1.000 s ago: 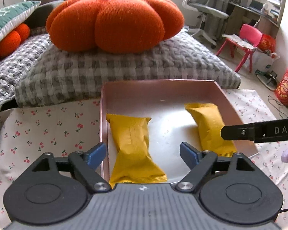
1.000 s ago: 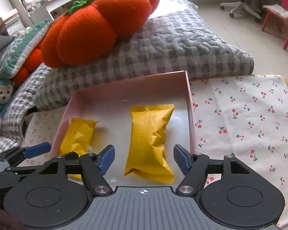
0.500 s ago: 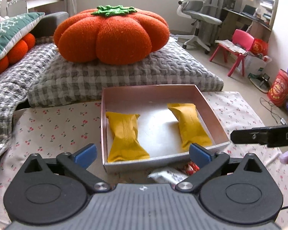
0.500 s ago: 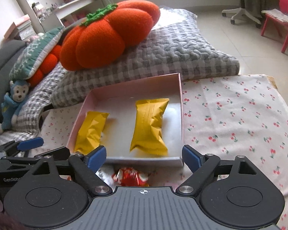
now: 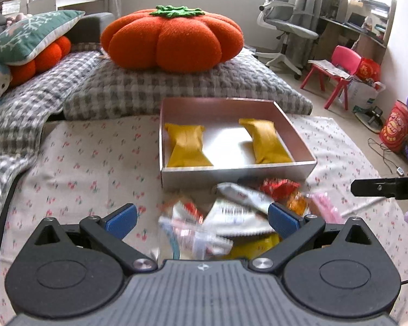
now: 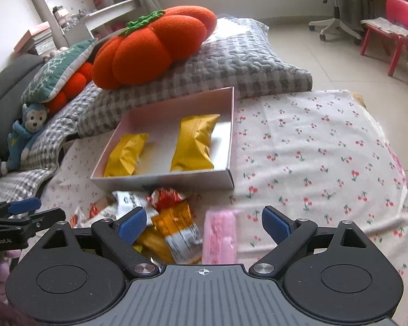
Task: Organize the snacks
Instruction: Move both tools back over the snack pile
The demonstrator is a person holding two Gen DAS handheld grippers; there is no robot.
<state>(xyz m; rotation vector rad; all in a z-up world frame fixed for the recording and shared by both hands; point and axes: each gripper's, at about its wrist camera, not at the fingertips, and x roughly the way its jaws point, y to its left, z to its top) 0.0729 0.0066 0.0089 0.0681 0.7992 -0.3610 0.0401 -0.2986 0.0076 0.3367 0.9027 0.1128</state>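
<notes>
Cherry-print cloth [image 6: 312, 146] carries loose snacks [image 5: 231, 212] at the box's [image 5: 236, 172] near edge; both grippers [image 5: 201, 214] [image 6: 204, 222], jaws just widened and empty, should straddle one packet squarely.

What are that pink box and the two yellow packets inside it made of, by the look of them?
The pink box looks like thin cardboard with a matte finish: flat straight walls, crisp folded corners. The two yellow packets look like plastic or foil film with a dull sheen: they crinkle, and their ends are crimped. Which film, I cannot tell.
</notes>
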